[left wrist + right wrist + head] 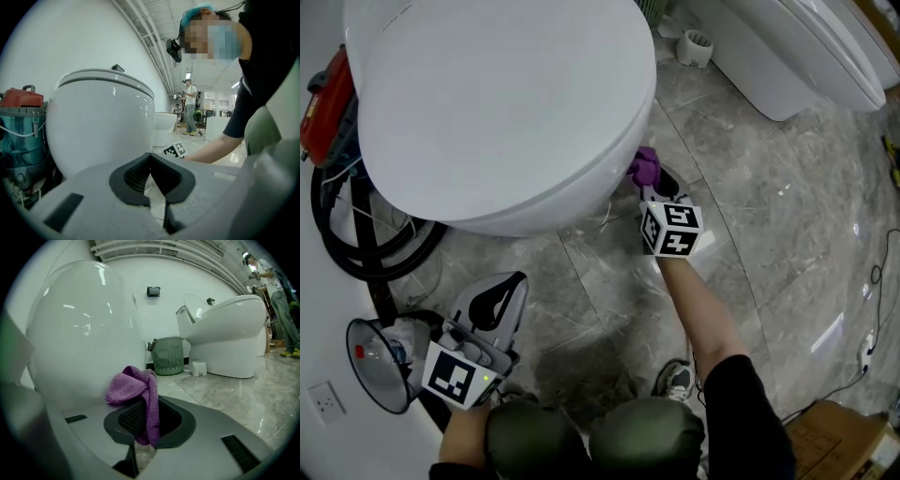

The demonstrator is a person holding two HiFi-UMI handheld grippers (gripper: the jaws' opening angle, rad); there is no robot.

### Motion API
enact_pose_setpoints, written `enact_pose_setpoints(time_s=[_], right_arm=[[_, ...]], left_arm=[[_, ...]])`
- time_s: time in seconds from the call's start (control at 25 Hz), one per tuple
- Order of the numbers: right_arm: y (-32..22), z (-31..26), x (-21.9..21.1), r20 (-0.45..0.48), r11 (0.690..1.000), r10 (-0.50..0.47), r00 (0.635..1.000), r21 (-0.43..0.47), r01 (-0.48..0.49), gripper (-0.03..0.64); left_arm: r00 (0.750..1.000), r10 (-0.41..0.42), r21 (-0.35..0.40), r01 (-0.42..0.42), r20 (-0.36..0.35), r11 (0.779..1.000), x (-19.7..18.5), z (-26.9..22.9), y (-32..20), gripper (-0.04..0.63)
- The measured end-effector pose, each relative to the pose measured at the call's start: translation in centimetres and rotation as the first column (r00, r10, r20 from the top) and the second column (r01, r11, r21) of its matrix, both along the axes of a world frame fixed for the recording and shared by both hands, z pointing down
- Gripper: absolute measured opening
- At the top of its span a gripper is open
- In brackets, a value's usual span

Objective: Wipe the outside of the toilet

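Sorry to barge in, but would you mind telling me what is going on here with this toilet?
A person is wiping the outside of the glossy white ceramic toilet. The right tongs are shut on a purple knitted cloth, held at the lower side of the bowl and apparently touching it. The left tongs are shut on nothing and hang back, low over the grey marble floor, taking no part at this moment.

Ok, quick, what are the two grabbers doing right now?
Left gripper: shut, nothing in it.
Right gripper: shut on the purple cloth.
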State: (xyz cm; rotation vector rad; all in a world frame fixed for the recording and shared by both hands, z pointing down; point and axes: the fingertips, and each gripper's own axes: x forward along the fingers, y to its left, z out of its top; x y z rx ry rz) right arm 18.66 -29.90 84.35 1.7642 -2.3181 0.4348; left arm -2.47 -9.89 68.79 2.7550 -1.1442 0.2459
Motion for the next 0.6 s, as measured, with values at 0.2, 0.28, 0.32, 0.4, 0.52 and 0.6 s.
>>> enact_pose_setpoints(time_s=[0.2,0.28,0.32,0.4,0.52,0.6], right_arm=[[1.9,-0.7,0.0,0.032,1.0,-0.017,0.999,0.021,0.016,0.046],[2.9,-0.9,-0.2,0.053,0.999,-0.028,0.998,0.025,0.027,0.046],[3.5,-1.1,-0.3,0.066,0.999,-0.035,0.997,0.028,0.033,0.046],[4.8,-1.7,-0.6,0.094,0.998,-0.05,0.994,0.04,0.047,0.046],[7.2,-3.2,-1.3,0.118,0.995,-0.078,0.99,0.067,0.071,0.046],[8.9,-4.4,-1.9,0.117,0.992,-0.103,0.988,0.087,0.093,0.046]], left_arm=[[1.0,0.0,-0.021,0.001,0.013,1.0,-0.2,0.9,-0.2,0.005],[1.0,-0.011,-0.024,0.011,0.01,1.0,-0.5,1.1,-0.5,0.005],[1.0,-0.02,-0.024,0.02,0.008,1.0,-0.7,1.2,-0.7,0.005],[0.999,-0.035,-0.018,0.035,0.01,0.999,-1.1,1.3,-1.0,0.005],[0.999,-0.04,-0.021,0.041,0.007,0.999,-1.5,1.7,-1.4,0.005],[0.999,-0.03,-0.014,0.03,0.018,0.999,-1.6,1.9,-1.6,0.005]])
